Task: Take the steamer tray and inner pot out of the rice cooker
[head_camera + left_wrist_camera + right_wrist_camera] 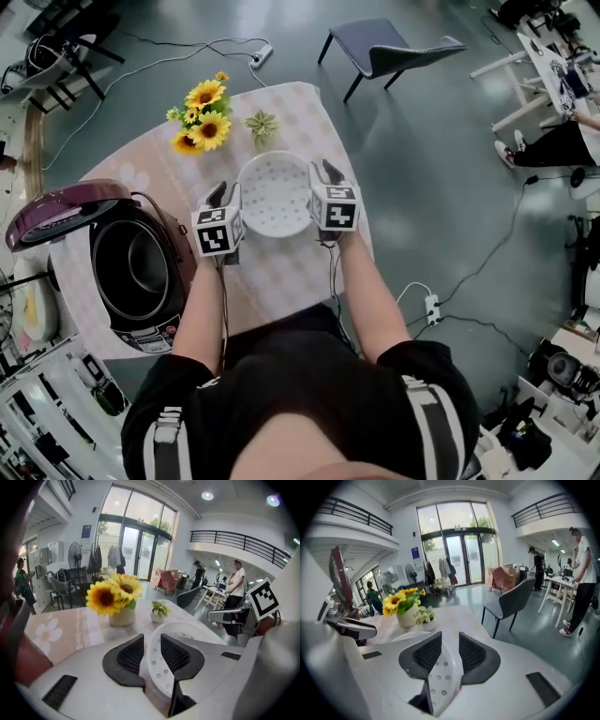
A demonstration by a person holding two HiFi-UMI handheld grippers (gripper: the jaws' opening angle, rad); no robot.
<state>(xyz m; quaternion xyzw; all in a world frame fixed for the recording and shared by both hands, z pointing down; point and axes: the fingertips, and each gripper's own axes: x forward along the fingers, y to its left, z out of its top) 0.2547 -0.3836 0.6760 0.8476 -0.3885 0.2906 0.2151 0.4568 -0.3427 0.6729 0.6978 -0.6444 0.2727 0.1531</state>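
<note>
Releasing the steamer tray (274, 192) near the bench's (281, 277) far edge, left tongs (221, 195) and right tongs (328, 173) straddle its rim slightly apart, unclamped; next, judged: the inner pot (141, 262) in the rice cooker (155, 333), left edge.

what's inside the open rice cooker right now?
The round metal inner pot sits in the black rice cooker with the raised maroon lid. The white perforated steamer tray is out, on the table. The pot's floor is too dark to read.
</note>
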